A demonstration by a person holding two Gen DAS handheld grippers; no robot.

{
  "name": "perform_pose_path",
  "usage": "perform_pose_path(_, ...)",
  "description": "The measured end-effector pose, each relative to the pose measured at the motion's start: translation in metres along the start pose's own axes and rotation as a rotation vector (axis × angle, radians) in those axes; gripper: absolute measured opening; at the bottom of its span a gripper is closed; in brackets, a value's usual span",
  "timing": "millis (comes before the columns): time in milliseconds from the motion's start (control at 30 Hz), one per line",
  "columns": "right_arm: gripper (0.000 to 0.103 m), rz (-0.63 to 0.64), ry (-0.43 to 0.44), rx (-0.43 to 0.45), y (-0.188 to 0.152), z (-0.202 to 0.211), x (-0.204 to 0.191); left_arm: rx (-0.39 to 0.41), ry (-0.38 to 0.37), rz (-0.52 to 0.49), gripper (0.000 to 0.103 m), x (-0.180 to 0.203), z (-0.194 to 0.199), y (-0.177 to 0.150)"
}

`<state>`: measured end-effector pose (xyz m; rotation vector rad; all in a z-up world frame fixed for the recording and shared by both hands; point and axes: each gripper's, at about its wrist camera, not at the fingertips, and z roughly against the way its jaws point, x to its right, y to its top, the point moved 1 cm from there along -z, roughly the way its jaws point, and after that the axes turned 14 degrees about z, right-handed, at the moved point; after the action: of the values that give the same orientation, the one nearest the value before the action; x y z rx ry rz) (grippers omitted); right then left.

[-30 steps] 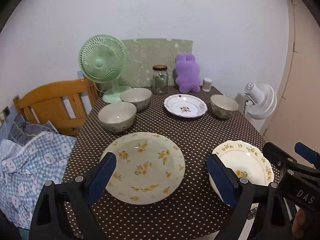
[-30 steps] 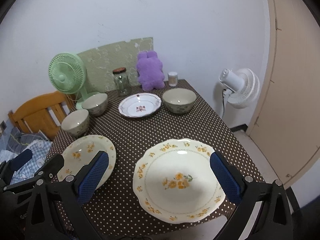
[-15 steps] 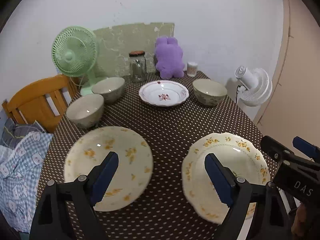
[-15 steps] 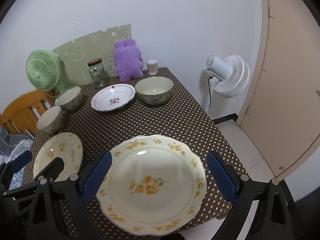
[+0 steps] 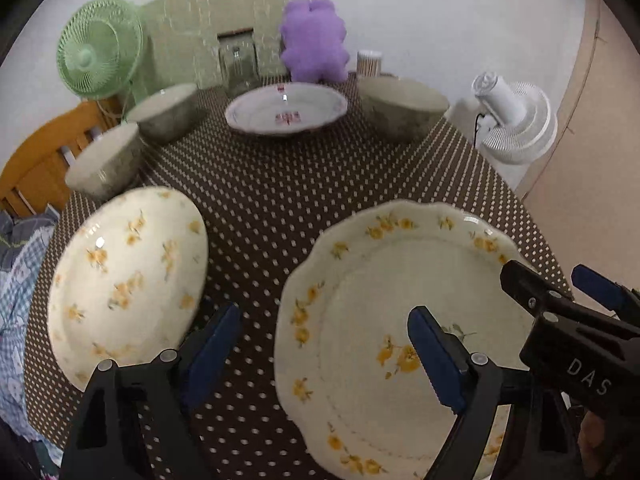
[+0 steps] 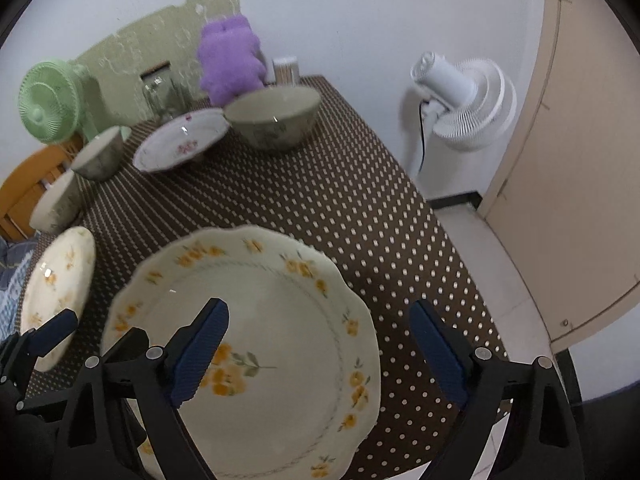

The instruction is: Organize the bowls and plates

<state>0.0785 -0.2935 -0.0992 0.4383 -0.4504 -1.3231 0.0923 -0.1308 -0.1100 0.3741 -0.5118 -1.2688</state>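
Two cream plates with yellow flowers lie at the table's near edge: a scalloped one on the right and a round one on the left. A white plate with a pink motif lies at the back middle. Three grey-green bowls stand around it: two at the left, one at the right. My left gripper is open over the scalloped plate's left rim. My right gripper is open over its right rim.
The table has a brown dotted cloth. At the back stand a green fan, a glass jar, a purple plush toy and a small cup. A wooden chair is at left, a white fan on the floor right.
Both grippers have moved right and down toward the scalloped plate. The left one has left the round plate and now straddles the scalloped plate's left rim. Both stay open.
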Motion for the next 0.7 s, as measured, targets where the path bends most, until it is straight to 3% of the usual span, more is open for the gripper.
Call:
perform_pose_path(367, 0.079, -0.060, 0.044, -0.133, -0.018, -0.040, 0.008, -0.102, -0.001, -0.007, 0.079, 0.007, -0.029, -0.014)
perform_pose_path(500, 0.068, -0.063, 0.065, -0.157, -0.017, -0.044, 0.006, -0.106, 0.007, -0.019, 0.079, 0.009, -0.032, -0.014)
perform_pose_path(700, 0.067, -0.066, 0.061, -0.178, -0.010, -0.049, 0.001, -0.109, 0.015, -0.024, 0.079, 0.009, -0.036, -0.006)
